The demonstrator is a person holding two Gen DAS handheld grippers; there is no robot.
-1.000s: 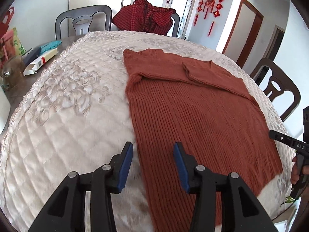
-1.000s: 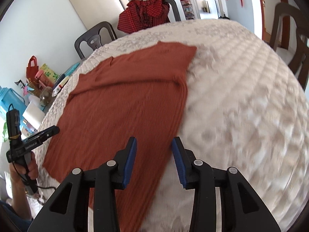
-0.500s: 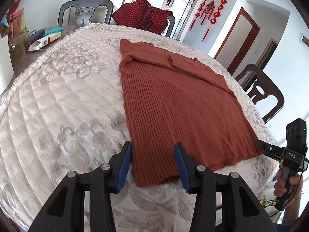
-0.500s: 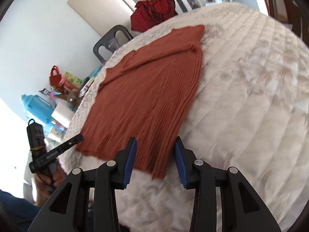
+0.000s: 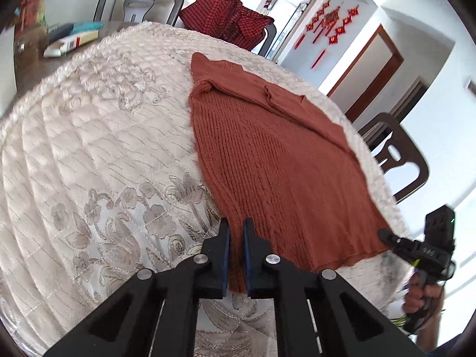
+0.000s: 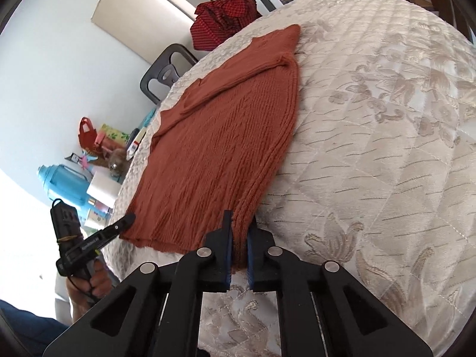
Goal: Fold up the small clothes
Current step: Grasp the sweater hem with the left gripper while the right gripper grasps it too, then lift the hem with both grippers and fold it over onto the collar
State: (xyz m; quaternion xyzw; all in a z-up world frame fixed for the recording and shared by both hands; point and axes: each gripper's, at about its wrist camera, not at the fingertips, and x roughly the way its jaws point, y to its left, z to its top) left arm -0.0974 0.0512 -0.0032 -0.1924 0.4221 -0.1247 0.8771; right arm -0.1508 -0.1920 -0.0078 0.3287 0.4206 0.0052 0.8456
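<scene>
A rust-red knitted sweater lies flat on the quilted cream tablecloth, sleeves folded across its far end. It also shows in the right wrist view. My left gripper is shut on the sweater's near left hem corner. My right gripper is shut on the near right hem corner. Each gripper shows in the other's view: the right one at the hem's right end, the left one at the hem's left end.
A red checked garment hangs over a far chair. A dark chair stands at the right. Boxes lie at the table's far left. A blue flask and bags stand beyond the table's left side.
Both grippers were open above the sweater. They have come down to the near hem and closed, one on each corner of it.
</scene>
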